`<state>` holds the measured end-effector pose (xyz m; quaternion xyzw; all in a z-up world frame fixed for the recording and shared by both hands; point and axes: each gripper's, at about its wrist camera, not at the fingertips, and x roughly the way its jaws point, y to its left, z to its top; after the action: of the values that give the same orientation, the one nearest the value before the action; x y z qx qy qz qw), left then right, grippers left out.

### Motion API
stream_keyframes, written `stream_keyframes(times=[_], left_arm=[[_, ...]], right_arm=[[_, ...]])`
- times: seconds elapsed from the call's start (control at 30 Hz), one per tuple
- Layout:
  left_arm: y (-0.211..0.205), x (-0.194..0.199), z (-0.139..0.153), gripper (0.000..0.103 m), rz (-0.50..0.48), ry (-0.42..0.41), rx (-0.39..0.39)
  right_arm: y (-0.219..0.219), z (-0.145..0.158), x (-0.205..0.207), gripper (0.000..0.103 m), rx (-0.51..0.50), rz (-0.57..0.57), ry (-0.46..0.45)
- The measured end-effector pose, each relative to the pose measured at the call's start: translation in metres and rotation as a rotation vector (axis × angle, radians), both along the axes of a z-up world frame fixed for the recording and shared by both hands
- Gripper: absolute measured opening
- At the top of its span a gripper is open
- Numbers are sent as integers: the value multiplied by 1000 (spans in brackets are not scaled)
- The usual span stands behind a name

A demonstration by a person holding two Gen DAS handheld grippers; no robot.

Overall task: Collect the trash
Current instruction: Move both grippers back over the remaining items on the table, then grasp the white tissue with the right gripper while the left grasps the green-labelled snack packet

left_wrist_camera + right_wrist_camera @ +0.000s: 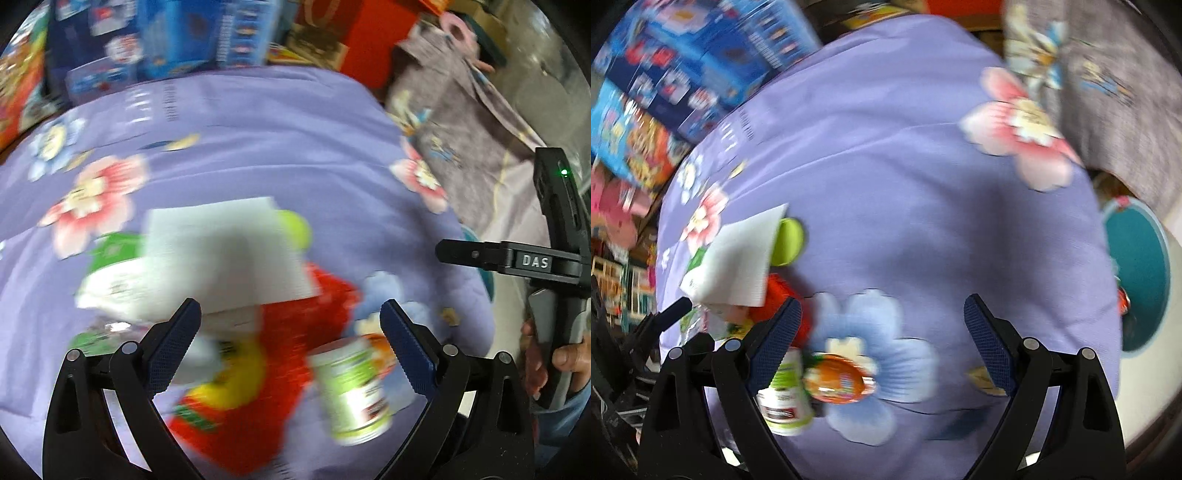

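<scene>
Trash [236,258] sits in a loose heap on the purple flowered cloth [258,147] – blurry in both views, so details are rough. From the left wrist cam the pile fills the middle: a white paper sheet [225,254] on top, a lime-green round thing [295,229] poking out at its 2 o'clock corner, a green-and-white packet [110,273] at its 9 o'clock side, a red wrapper w/ yellow print [288,369] toward 6 o'clock. A small green-labelled can [351,391] lies tilted at about 4 o'clock of the wrapper, touching or just beside it – can't tell which.

Left gripper [290,325] hangs over the heap w/ jaws spread wide, nothing pinched between the pads. Right gripper [882,321] likewise stands wide apart, only bare cloth and a blue printed flower [879,354] between its fingers. From the right cam the heap is off toward 9 o'clock, w/ an orange wrapper [838,380] next to the can by the left finger.

At 3 o'clock in the left view a hand [554,365] grips the other tool's black handle. A teal round bin [1137,273] shows at the cloth's 3 o'clock edge in the right view. Colourful boxes [166,37] stack up past the cloth at 12 o'clock.
</scene>
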<state>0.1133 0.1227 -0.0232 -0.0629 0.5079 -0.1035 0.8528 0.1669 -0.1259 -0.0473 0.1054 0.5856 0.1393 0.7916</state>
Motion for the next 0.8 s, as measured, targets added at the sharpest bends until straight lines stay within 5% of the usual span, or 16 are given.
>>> stream_keyframes(times=[0.37,0.8], left_arm=[[106,-33,-23,98,163,48,16],[125,-37,-60,98,122,86,4]], right_arm=[[72,-18,1,86,7,111,66],[136,-11,15,86,7,206,54]])
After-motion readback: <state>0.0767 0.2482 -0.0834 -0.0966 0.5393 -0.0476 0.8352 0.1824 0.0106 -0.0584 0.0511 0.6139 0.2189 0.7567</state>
